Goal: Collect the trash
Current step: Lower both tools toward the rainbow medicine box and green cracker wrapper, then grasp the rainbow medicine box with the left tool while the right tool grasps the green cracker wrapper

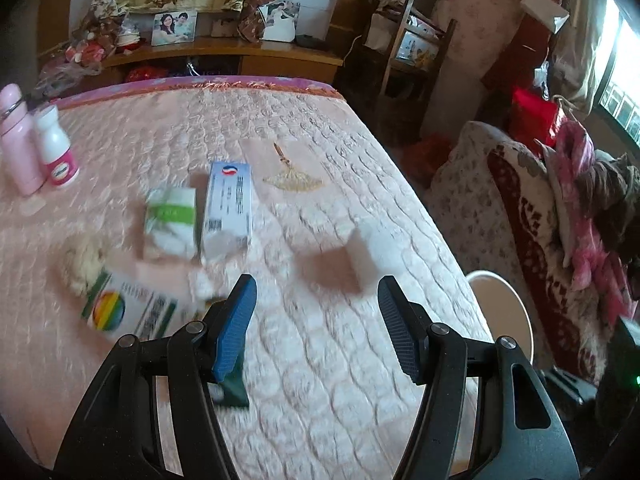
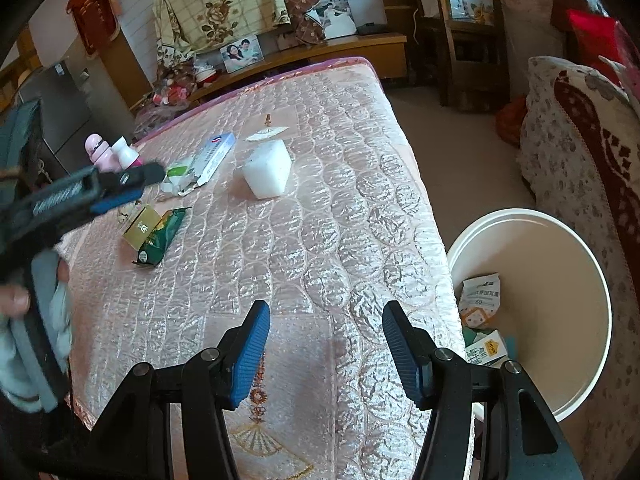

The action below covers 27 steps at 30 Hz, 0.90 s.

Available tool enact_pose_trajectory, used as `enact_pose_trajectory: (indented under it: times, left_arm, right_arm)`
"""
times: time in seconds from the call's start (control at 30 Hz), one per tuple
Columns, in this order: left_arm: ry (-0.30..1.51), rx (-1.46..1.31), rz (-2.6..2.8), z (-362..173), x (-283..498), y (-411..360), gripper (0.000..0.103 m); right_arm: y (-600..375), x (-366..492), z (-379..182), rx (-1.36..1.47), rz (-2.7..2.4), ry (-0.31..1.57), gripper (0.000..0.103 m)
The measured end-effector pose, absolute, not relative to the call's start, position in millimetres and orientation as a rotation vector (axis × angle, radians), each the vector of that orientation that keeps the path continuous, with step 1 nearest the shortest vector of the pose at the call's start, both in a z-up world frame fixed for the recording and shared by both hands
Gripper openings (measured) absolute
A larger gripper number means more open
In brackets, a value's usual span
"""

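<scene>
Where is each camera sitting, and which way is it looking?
Left wrist: on the left gripper, looking down over the bed at the boxes; only its own open fingers show.
Right wrist: on the right gripper, looking down at the bed and white bucket; its open fingers, the left gripper and a hand show.
Both see the white block and blue-and-white box.

Glossy quilted bedspread (image 2: 320, 208), smooth plastic bucket (image 2: 560, 248)
</scene>
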<state>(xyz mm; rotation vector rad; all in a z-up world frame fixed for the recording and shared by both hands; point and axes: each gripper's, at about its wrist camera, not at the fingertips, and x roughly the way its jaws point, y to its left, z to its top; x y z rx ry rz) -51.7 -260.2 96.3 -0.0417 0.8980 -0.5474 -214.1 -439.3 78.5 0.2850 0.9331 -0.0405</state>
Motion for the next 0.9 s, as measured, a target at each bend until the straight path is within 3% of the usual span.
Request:
enact_pose_trajectory:
  times: [0.23,0.53,0.9]
  left_arm:
    - [1.011,-0.039,-0.509,73.8,-19.0,-242.4,0.062]
    - [1.111,-0.031,-0.454,58.3,-45.7,-164.7,0.062]
    - [1.028,-0.052,-0.465,87.9,-94.4,-97.9,0.062]
  right_arm:
    - [-434.3,-207.2,80.9,0.284,-0.023,0.933,0.057]
    - [-409.2,-188.2,78.4,0.278,0.040,0.945,0.058]
    - [-342.0,-151.9,70.4,0.221,0.167,0.979,0.059]
